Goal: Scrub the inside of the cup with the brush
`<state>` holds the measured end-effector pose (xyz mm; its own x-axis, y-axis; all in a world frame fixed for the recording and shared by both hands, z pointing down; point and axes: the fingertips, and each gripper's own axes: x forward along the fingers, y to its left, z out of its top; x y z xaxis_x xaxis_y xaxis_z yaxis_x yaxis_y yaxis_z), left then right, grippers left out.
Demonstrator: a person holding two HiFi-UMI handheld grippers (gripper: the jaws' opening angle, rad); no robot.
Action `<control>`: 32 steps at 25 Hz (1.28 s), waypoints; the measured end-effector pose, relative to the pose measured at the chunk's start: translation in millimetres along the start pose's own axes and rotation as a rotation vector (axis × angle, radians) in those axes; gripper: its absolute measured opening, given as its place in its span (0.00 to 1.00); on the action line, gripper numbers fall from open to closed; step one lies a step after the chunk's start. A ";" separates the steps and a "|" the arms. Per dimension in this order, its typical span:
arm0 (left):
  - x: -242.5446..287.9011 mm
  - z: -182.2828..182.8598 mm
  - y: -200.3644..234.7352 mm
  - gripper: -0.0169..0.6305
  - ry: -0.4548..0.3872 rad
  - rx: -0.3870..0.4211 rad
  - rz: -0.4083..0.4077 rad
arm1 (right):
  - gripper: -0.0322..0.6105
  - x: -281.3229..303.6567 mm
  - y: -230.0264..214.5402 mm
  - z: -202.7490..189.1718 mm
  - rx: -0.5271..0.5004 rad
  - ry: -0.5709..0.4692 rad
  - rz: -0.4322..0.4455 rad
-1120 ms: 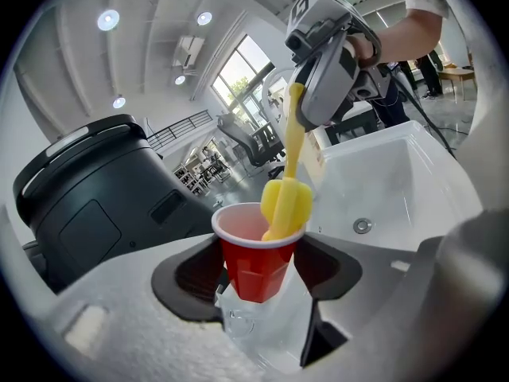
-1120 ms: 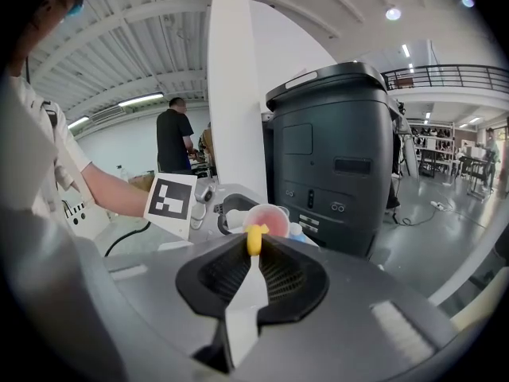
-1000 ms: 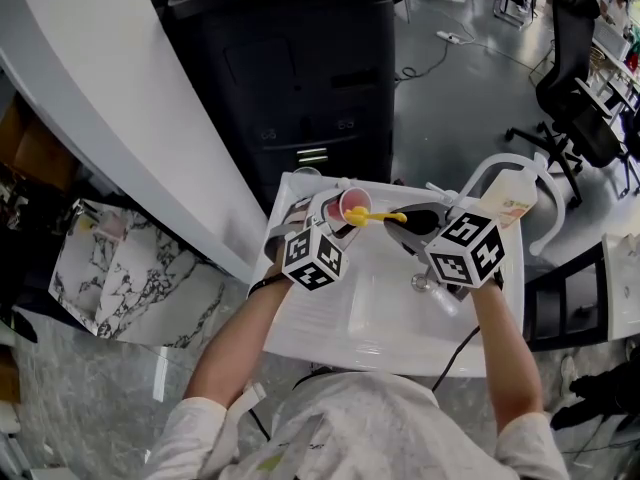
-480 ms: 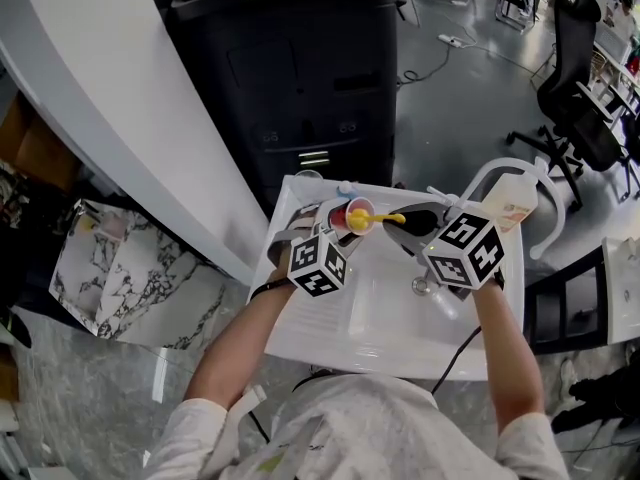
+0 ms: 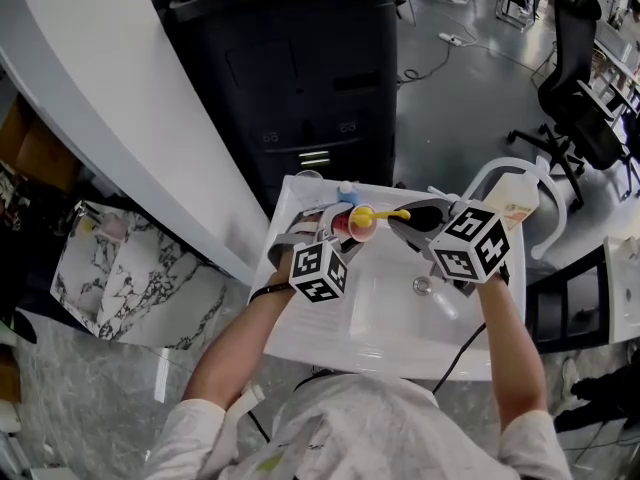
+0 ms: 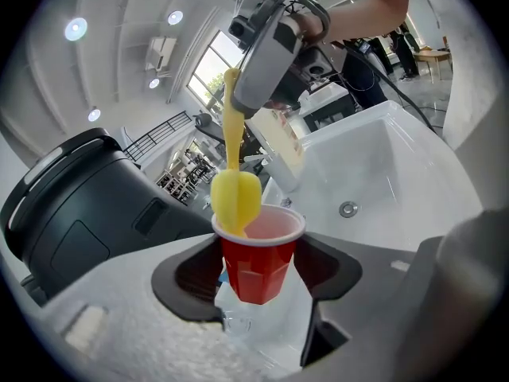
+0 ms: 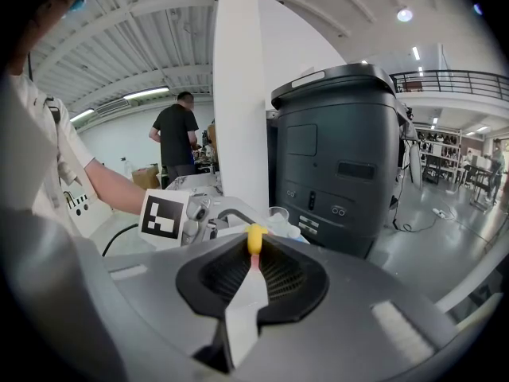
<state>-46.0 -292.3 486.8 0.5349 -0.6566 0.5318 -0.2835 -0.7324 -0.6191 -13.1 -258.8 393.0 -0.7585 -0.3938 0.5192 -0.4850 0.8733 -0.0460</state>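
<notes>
Head view: over the white sink [image 5: 395,318], the left hand-held gripper [image 5: 334,236] grips a red cup [image 5: 343,226]. The right hand-held gripper [image 5: 408,218] clamps the handle of a yellow brush [image 5: 364,215], which lies across the picture with its head at the cup.

Left gripper view: the jaws press the cup's sides and its mouth faces up. The brush slants down from the other hand-held gripper, its head resting on the rim and partly inside. Scrubbing looks barely begun, with the walls and bottom left to do.

Right gripper view: the jaws are closed on the handle, which points straight away.
</notes>
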 end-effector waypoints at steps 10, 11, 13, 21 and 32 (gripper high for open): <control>-1.6 0.9 5.8 0.46 -0.020 -0.030 0.028 | 0.10 -9.6 -10.9 0.9 0.018 -0.023 -0.028; -2.8 -0.4 8.3 0.46 -0.024 -0.051 0.035 | 0.10 -11.8 -11.8 2.7 0.020 -0.033 -0.034; -5.8 -4.0 14.8 0.46 -0.033 -0.109 0.053 | 0.10 -17.0 -14.7 6.8 0.027 -0.057 -0.050; -20.6 -0.1 44.9 0.46 -0.107 -0.375 0.134 | 0.10 -32.4 -31.8 20.3 0.063 -0.155 -0.149; -50.6 3.4 79.1 0.46 -0.189 -0.661 0.213 | 0.10 -45.7 -46.8 22.4 0.097 -0.251 -0.287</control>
<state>-92.8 -316.4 409.0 0.5256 -0.7990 0.2921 -0.7880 -0.5867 -0.1869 34.5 -288.1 352.3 -0.6634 -0.6863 0.2983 -0.7224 0.6912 -0.0163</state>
